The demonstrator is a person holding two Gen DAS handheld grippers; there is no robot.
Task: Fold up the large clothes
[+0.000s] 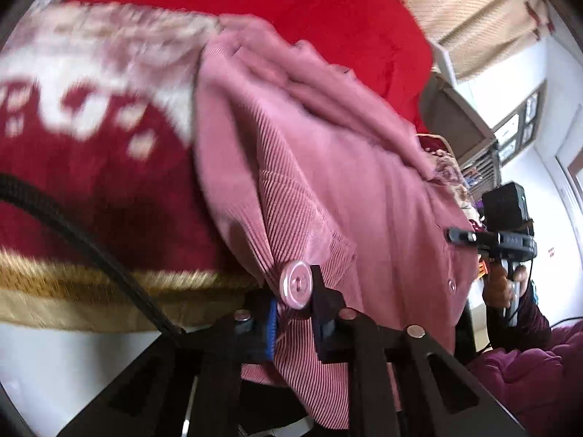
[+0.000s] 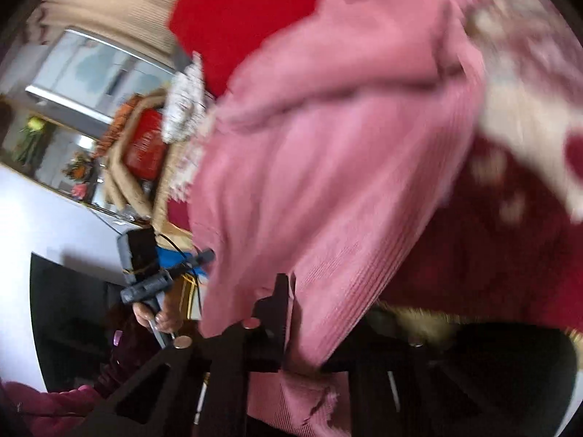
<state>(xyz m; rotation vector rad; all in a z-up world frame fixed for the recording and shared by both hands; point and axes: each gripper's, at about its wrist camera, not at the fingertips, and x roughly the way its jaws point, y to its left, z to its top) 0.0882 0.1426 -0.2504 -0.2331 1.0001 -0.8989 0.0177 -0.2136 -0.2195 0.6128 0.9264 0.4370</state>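
- Your left gripper (image 1: pixel 297 322) is clamped on the near edge of the pink corduroy garment (image 1: pixel 328 167), right by a big pale button (image 1: pixel 296 284) that sits just above the blue pad. Cloth clearly runs between the two fingers and hangs below them.
- Your right gripper (image 2: pixel 288 313) has its jaws closed down on another bit of that same hem. From its own camera the ribbed cloth goes straight in between the fingers and a frayed corner dangles underneath.
- Each camera catches the other hand off to the side, so you're pinching the near edge at two spots, well apart, and the cloth sags a bit between them.
- Going outward, the rest of the pink garment is still lying bunched on the dark red patterned blanket (image 1: pixel 91 182), with loose ridges and a lumpy pile toward the far side, up against the bright red cover (image 1: pixel 255 7).
- The near hem hangs over the blanket's gold fringed edge (image 1: pixel 73 284), where you're holding it.
- Progress check, my read: you've got your grips, and that's about it. No clean fold line anywhere, nothing squared up.
- Still to go: spread it flat, get the wrinkled far part smoothed out, then do the actual folds. I'd call it early days.
- Pics are pretty blurry, so I can't tell where the sleeves are.
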